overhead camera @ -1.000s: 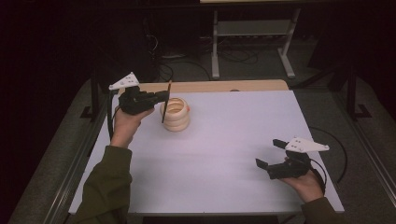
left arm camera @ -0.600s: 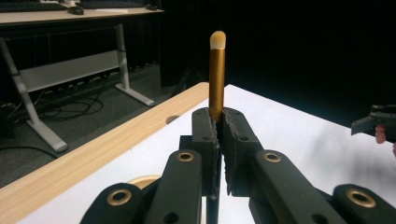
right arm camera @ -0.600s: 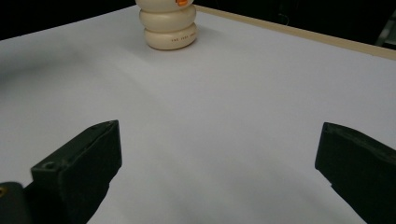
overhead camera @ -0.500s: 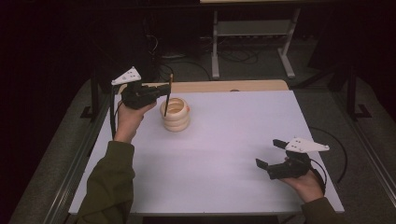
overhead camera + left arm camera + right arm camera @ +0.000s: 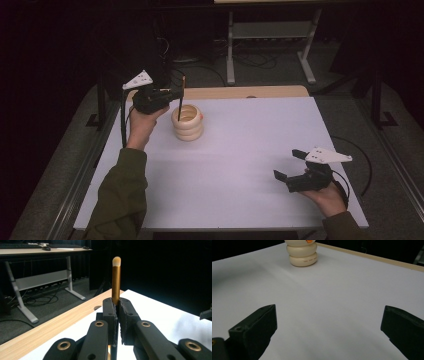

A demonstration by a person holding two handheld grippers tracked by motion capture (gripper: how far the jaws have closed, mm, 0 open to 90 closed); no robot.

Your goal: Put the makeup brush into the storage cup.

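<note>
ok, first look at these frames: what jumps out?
The left tool, at the table's far left, is shut on a slim brush held upright, its lower end over the mouth of a cream ribbed holder. The right tool waits near the white table's front right corner, jaws wide apart and holding nothing.

Cream ribbed holder (image 5: 187,122) with an orange spot, gold brush (image 5: 116,280) with a pale tip, white table (image 5: 240,165) with a light wood edge, black grippers.
</note>
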